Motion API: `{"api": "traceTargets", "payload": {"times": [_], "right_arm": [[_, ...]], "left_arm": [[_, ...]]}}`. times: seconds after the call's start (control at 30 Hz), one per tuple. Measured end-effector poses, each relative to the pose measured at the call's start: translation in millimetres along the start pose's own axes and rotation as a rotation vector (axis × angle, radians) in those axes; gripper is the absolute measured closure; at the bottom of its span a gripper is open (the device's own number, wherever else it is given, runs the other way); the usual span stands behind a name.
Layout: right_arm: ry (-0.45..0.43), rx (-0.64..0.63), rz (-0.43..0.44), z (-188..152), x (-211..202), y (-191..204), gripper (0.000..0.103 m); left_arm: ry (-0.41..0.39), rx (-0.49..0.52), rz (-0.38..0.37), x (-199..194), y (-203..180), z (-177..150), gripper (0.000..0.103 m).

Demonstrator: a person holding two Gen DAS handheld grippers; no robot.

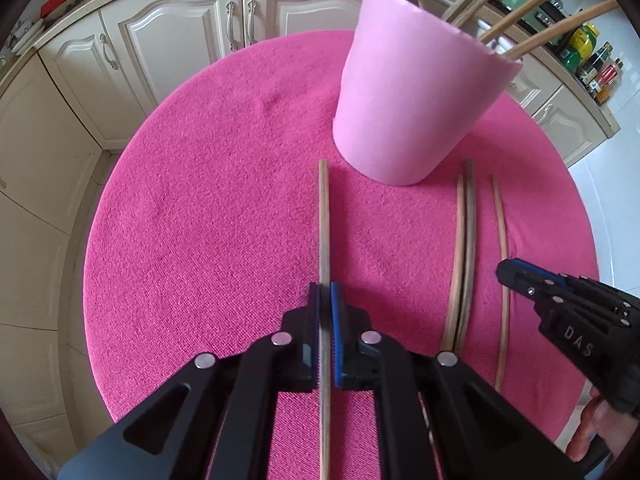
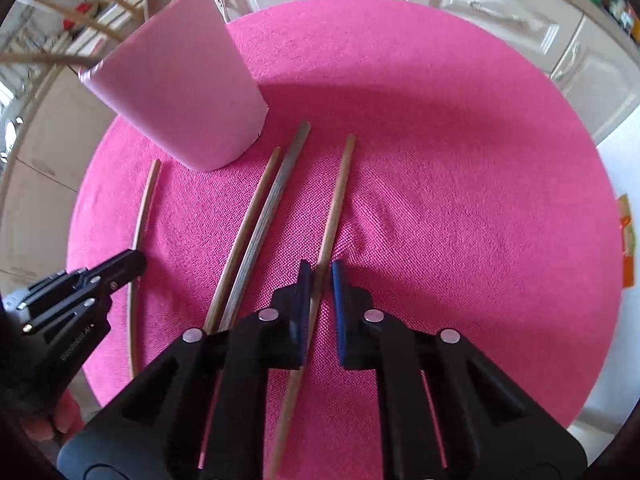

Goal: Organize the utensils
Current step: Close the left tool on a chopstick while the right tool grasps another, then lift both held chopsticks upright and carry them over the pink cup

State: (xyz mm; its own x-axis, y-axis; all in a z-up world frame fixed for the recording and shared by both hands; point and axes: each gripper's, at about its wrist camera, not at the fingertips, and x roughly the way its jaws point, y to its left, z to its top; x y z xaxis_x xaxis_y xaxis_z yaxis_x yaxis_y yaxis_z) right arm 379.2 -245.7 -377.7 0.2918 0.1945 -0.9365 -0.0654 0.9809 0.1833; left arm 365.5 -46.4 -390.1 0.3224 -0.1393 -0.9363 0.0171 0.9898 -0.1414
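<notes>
Left wrist view
Left gripper point(image 1: 325, 292): fingers drawn in close on either side of a single wooden chopstick point(image 1: 323, 216), clamped on it.
Held chopstick: runs straight between the pads, long axis pointing away from the camera, far tip ending just left of the base of the pink cup point(image 1: 416, 92).
Pink cup: stands on the round pink mat point(image 1: 208, 208), leaning in the fisheye, with several wooden utensils point(image 1: 552, 24) sticking out of its mouth.
Loose pair of chopsticks point(image 1: 463, 256): lies flat on the mat right of the held one, the two touching side by side, tips toward the cup.
Single chopstick on the right point(image 1: 502, 264): lies beside the pair, apart from it, same lengthwise direction.
Right gripper point(image 1: 505, 271): enters from the right, its tip at that single chopstick; how wide it stands cannot be told from this side.

Right wrist view
Right gripper point(image 2: 321, 270): fingers parted with a narrow gap, straddling a chopstick point(image 2: 338, 200) that lies on the mat; the left pad is close to it, the right pad clear of it, so not yet clenched.
Straddled chopstick: long axis tilted slightly right, far tip to the right of the cup point(image 2: 180, 92).
Pair of chopsticks point(image 2: 260, 220): between this stick and the cup, tips near the cup's base.
Left gripper point(image 2: 136, 261): at the left, closed on the thin curved-looking chopstick point(image 2: 146, 200) left of the cup.
Mat point(image 2: 460, 160): carries all of it.
</notes>
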Motion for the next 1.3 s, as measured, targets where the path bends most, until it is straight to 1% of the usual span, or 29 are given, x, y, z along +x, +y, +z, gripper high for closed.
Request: {"api": "traceTargets", "payload": {"times": [0.07,0.17,0.2,0.23,0.37,0.4,0.47,0.5,0.57,0.6,0.8,0.93,1.07,1.2,1.23,1.3], "right_arm": [[-0.003,0.029,0.035,0,-2,-7,0.095],[-0.033,0.068,0.090,-1,-10,-18,0.095],[-0.042,0.076,0.101,-1,-11,-21,0.099],[-0.056,0.083,0.117,-2,-15,-23,0.099],[-0.086,0.094,0.137,-11,-26,-23,0.099],[-0.078,0.093,0.135,-11,-26,-23,0.099],[-0.066,0.087,0.117,-16,-25,-20,0.098],[-0.066,0.083,0.091,-17,-25,-19,0.098],[-0.042,0.084,0.095,-24,-25,-7,0.098],[-0.050,0.088,0.083,-24,-26,-3,0.098],[-0.024,0.033,-0.028,-20,-14,12,0.098],[0.017,0.031,-0.031,-18,-2,15,0.096],[0.021,0.013,-0.032,-11,2,16,0.096],[0.013,0.046,0.029,-11,-2,6,0.097],[0.009,0.058,0.045,-20,-7,4,0.097],[-0.009,0.071,0.064,-21,-12,-1,0.097]], "left_arm": [[-0.036,0.000,-0.016,-8,-2,-4,0.098],[-0.085,0.002,-0.040,-21,-3,-9,0.098],[-0.108,0.001,-0.046,-27,-4,-11,0.098],[-0.123,0.000,-0.051,-32,-4,-12,0.098],[-0.177,0.005,-0.055,-52,-7,-17,0.098],[-0.186,0.009,-0.054,-56,-8,-18,0.098],[-0.193,0.013,-0.047,-61,-12,-20,0.098],[-0.191,0.016,-0.046,-63,-14,-21,0.098],[-0.192,0.023,-0.040,-63,-14,-25,0.098],[-0.194,0.027,-0.035,-64,-16,-26,0.098],[-0.182,0.024,-0.026,-61,-8,-26,0.098],[-0.177,0.018,-0.019,-58,-5,-22,0.098],[-0.178,0.016,-0.013,-56,-1,-20,0.098],[-0.187,0.009,-0.012,-59,0,-18,0.098],[-0.191,0.009,-0.012,-60,0,-18,0.098],[-0.202,0.011,-0.015,-63,-1,-19,0.098]]}}
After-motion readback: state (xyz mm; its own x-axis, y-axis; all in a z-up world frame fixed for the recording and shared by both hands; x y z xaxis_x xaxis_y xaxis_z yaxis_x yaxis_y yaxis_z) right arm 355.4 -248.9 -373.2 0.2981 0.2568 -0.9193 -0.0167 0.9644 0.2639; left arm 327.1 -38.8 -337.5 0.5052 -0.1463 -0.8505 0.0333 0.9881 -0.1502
